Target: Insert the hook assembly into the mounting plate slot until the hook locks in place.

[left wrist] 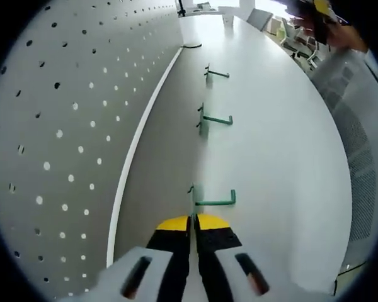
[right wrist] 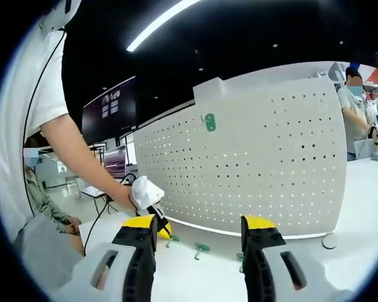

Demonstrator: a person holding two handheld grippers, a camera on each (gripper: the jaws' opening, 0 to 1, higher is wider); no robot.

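Three green hooks lie in a row on the white table (left wrist: pixel 271 138) beside the white pegboard (left wrist: pixel 69 126): a far hook (left wrist: pixel 216 74), a middle hook (left wrist: pixel 215 119) and a near hook (left wrist: pixel 214 202). My left gripper (left wrist: pixel 193 220) has its yellow-tipped jaws shut on the near hook's back plate. In the right gripper view, my right gripper (right wrist: pixel 198 228) is open and empty, facing the upright pegboard (right wrist: pixel 252 170). A green hook (right wrist: pixel 208 122) hangs high on that board. The left gripper (right wrist: pixel 152 211), held by a hand, rests by the hooks (right wrist: pixel 200 249) at the board's foot.
A black cable (left wrist: pixel 190 46) lies at the far end of the table. A person (right wrist: pixel 354 107) stands at the right behind the board, and another (right wrist: pixel 41 192) sits at the left. An arm (right wrist: pixel 75 151) reaches in from the left.
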